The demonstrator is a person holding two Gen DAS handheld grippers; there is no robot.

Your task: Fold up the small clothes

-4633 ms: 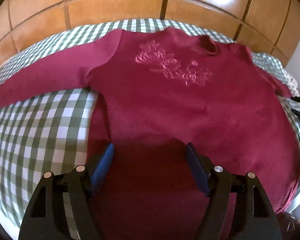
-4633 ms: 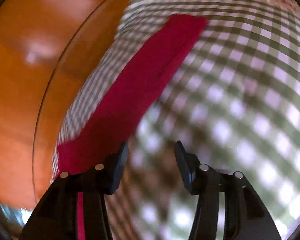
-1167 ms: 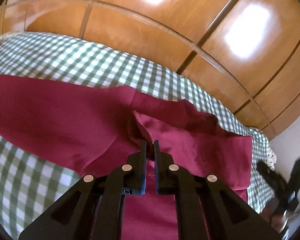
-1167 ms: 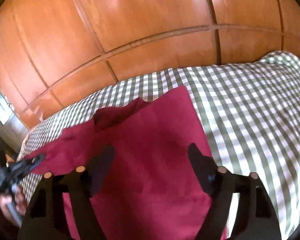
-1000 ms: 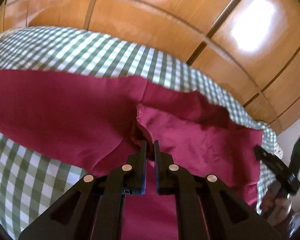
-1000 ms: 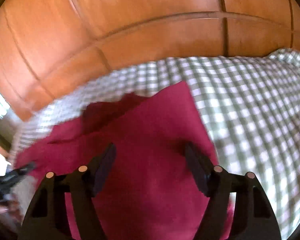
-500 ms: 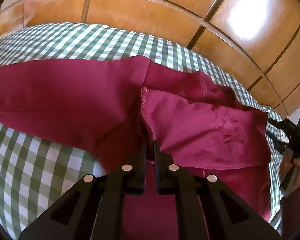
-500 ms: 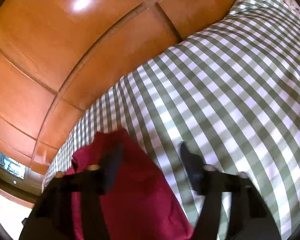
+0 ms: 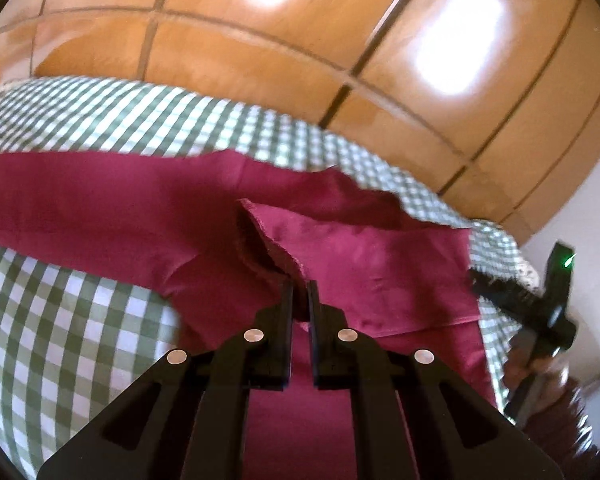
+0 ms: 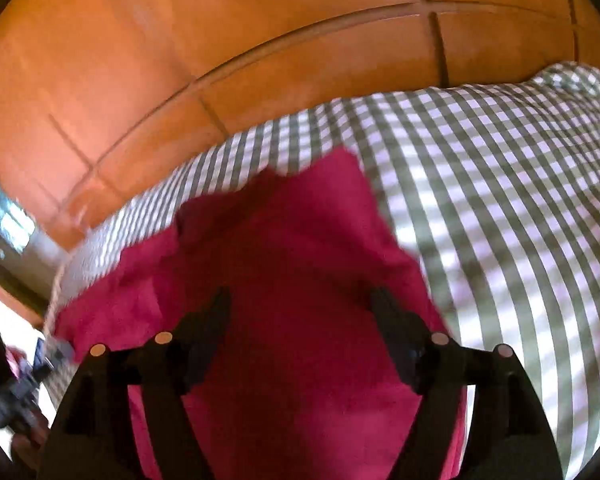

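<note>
One fold underway: left gripper (image 9: 299, 284) clamped on maroon top's (image 9: 372, 264) hem, now carried further over body; right gripper (image 10: 302, 304) back over cloth, jaws wide, empty.

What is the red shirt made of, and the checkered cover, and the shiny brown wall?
Red shirt: soft matte knit cloth, probably cotton; it creases, and its hem looks stitched. Checkered cover: woven gingham fabric, matte. Brown wall: apparently varnished wood panels; glossy glare patches and dark seams show.

Both wrist views close above shirt (image 9: 380, 264)
</note>
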